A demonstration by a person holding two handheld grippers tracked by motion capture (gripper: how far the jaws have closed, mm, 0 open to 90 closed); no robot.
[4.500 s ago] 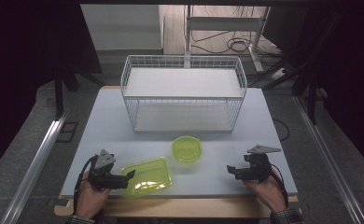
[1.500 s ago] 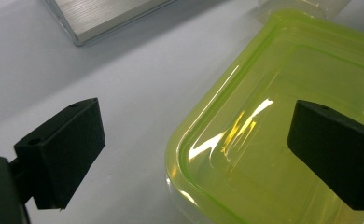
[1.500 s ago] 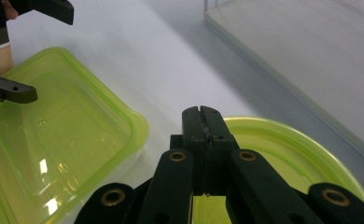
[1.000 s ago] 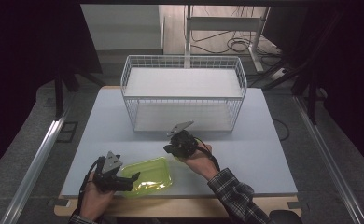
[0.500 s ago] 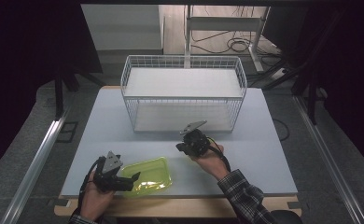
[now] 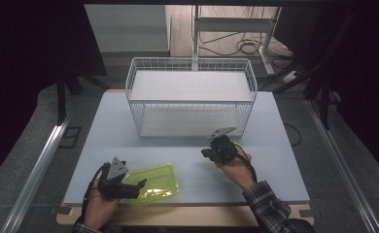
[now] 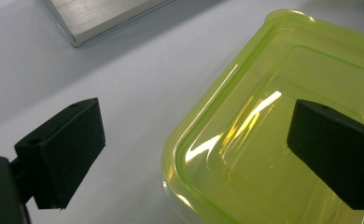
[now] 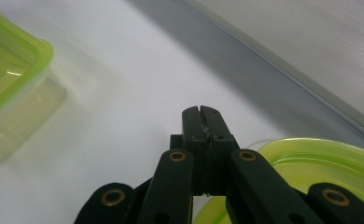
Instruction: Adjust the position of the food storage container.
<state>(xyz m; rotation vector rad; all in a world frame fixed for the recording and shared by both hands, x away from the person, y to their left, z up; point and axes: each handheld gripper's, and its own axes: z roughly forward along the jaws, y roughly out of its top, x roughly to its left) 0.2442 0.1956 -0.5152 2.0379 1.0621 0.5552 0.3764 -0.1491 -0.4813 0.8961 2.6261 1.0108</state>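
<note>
The white wire basket point(image 6: 190, 94) stands at twelve o'clock on the pale grey surface point(image 6: 129, 145), and the translucent green rectangular plastic container point(image 6: 154, 183) stays at seven o'clock, its edge between the released left tongs point(image 6: 131, 189). The right tongs point(image 6: 208, 153), clenched on the rim of the round translucent green plastic bowl point(image 8: 311, 158), have carried it from centre towards four o'clock (likely heading for the basket).

Translucent green rectangular container point(image 6: 154, 180) near front edge, round green bowl point(image 8: 311, 161) right
</note>
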